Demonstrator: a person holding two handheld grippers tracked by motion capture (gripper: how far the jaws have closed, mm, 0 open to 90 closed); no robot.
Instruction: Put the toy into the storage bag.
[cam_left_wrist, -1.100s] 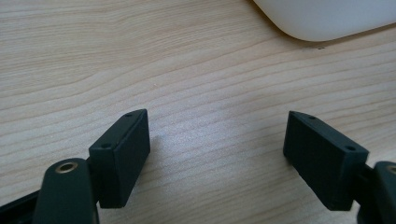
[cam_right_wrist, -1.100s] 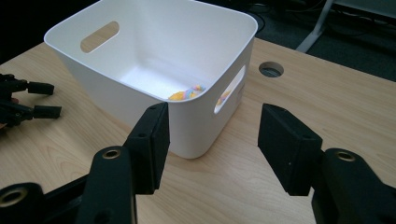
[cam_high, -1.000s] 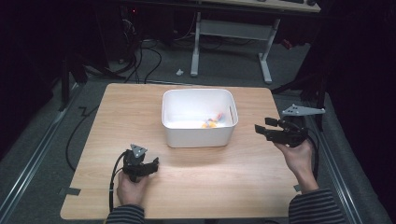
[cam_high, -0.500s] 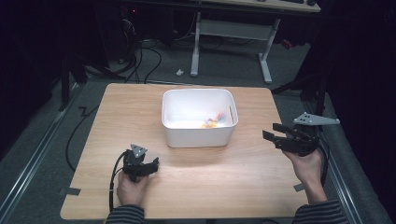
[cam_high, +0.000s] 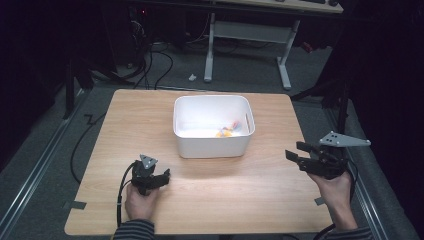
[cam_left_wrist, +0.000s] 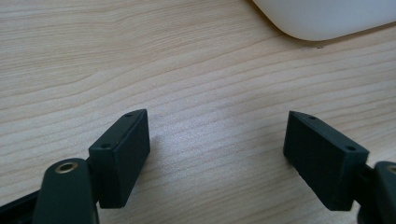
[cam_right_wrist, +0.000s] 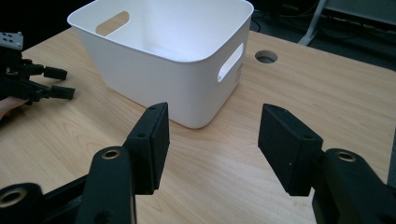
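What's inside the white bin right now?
In the high view, the white bin holds a few small colourful items, yellow and orange among them, against its right wall. They are too small to identify, and the near wall hides the floor just behind it.

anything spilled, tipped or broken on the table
Nothing stands out. The white bin sits upright mid-table with a few small colourful items inside, and nothing lies spilled on the wood around it.

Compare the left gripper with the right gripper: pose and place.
The left gripper rests low on the table near the front edge; the right gripper is held raised over the table's right edge. The left sits nearer the white bin. Both stand open and empty.
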